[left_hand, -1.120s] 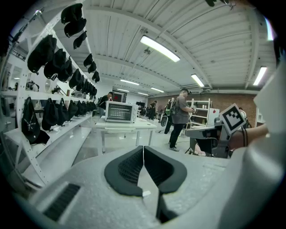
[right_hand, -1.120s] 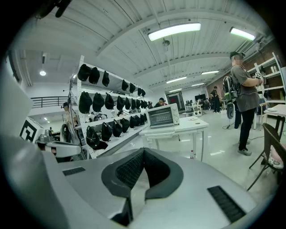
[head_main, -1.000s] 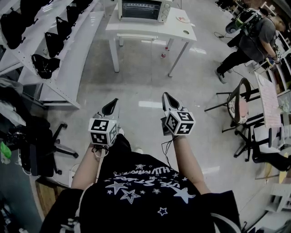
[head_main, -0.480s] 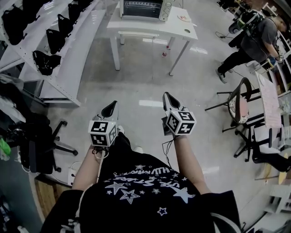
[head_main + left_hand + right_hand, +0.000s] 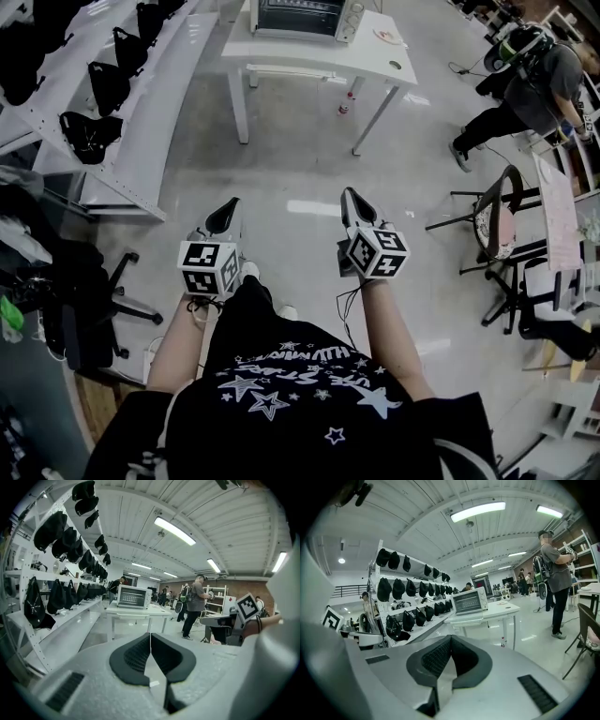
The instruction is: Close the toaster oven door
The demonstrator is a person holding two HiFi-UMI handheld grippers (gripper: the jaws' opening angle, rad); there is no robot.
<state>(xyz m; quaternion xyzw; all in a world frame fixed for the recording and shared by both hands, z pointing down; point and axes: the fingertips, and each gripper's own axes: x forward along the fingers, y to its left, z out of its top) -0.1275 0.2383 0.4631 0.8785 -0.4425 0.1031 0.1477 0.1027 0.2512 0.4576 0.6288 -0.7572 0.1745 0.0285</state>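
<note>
Toaster oven sits on a white desk at 12 o'clock in the head view, far across the floor from both grippers, nothing touching it. In the right gripper view its glass door looks upright vs. the front; from the head view the door's state can't be told. Left gripper is held at approx 7 o'clock from the desk and right gripper at approx 5 o'clock, side by side, both aimed toward the desk and well apart from it. Left fingers are pressed together w/ nothing between them. Right fingers are the same: pressed together, empty. A small plate lies on the desk at 3 o'clock of the oven. A bottle stands on the floor under the desk. A white rack w/ dark bags runs along 10 to 11 o'clock. A person w/ a backpack stands at 2 o'clock, and chairs at 3 o'clock.
</note>
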